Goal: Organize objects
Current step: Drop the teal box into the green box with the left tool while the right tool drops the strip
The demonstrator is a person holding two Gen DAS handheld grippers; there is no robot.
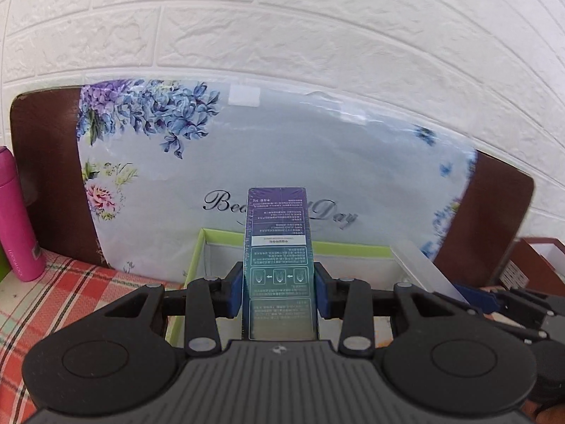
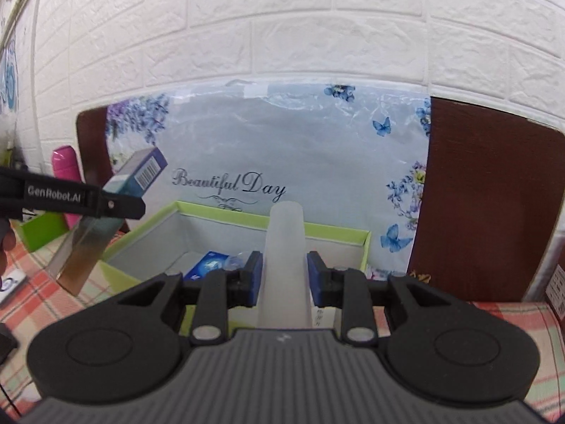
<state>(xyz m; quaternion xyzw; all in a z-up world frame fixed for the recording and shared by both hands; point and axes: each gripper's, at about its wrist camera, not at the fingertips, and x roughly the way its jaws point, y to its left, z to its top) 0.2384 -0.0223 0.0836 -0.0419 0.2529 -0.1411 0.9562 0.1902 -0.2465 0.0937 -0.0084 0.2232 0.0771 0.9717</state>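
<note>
The left gripper (image 1: pixel 280 284) is squeezing a tall teal and purple cardboard carton (image 1: pixel 279 265) between its two blue pads (image 1: pixel 237 291). The carton is sticking up and forward out of the jaws, and small white print is covering its face. In the right wrist view the same carton (image 2: pixel 116 208) is leaning in the air, off the table, with a barcode on its top end and the left gripper (image 2: pixel 106 205) clamping it across the middle.

The right gripper (image 2: pixel 284 275) is gripping a frosted white plastic tube (image 2: pixel 285 261), and the blue pads (image 2: pixel 256 275) are pressing on both its sides. The tube is pointing up and away from the camera.

Just past both grippers, an open box with a lime green rim and grey inside walls (image 2: pixel 332 229) is sitting on a red, green and white checked tablecloth (image 2: pixel 508 321). A small blue packet (image 2: pixel 206 265) is lying inside the box, near its left wall.

Behind the box, a pale blue flowered bag with the words "Beautiful Day" (image 2: pixel 300 148) is leaning on a dark brown board (image 2: pixel 487 205), which is standing against a white brick-pattern wall (image 2: pixel 282 28). A pink bottle (image 1: pixel 16 212) is standing on the cloth at the left, next to the board.
</note>
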